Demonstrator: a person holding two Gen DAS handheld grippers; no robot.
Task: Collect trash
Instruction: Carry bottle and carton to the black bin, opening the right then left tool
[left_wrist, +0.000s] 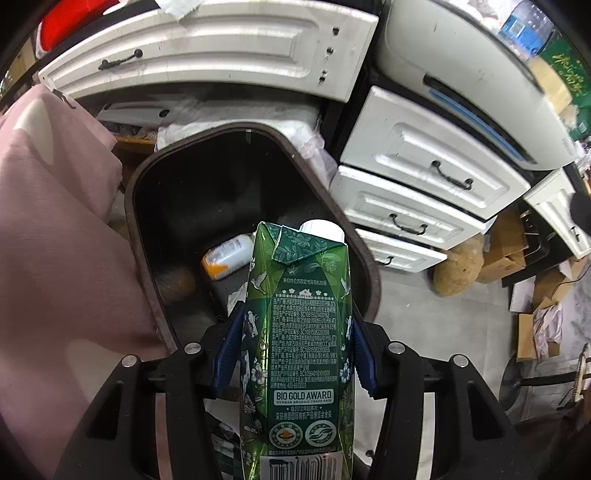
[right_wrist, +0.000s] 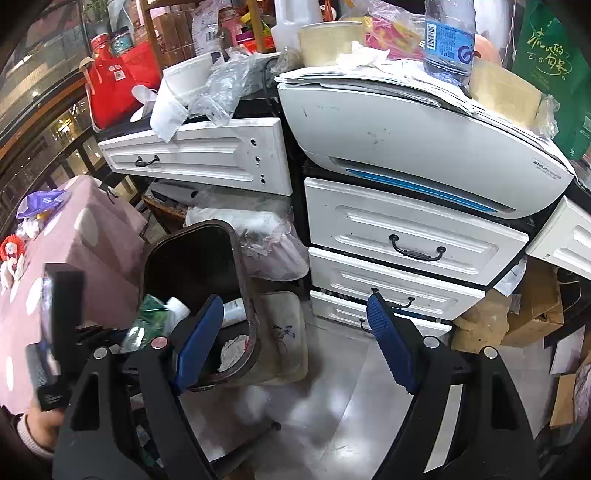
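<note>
A green milk carton (left_wrist: 295, 332) with a white cap stands upright between the blue pads of my left gripper (left_wrist: 295, 317), which is shut on it. The carton hangs over the near rim of a dark open trash bin (left_wrist: 369, 266). Inside the bin lie a white and orange bottle (left_wrist: 227, 258) and crumpled paper. In the right wrist view the same bin (right_wrist: 240, 266) is at lower left, with the carton (right_wrist: 151, 314) above its opening. My right gripper (right_wrist: 293, 306) stands open and empty over the floor beside the bin.
White drawers (right_wrist: 406, 243) and a printer (right_wrist: 406, 147) piled with papers and a water bottle (right_wrist: 448, 37) stand right of the bin. A pink-clothed table (left_wrist: 55, 221) borders its left. Cardboard boxes (left_wrist: 528, 332) sit at far right. A hand (right_wrist: 40, 421) shows at lower left.
</note>
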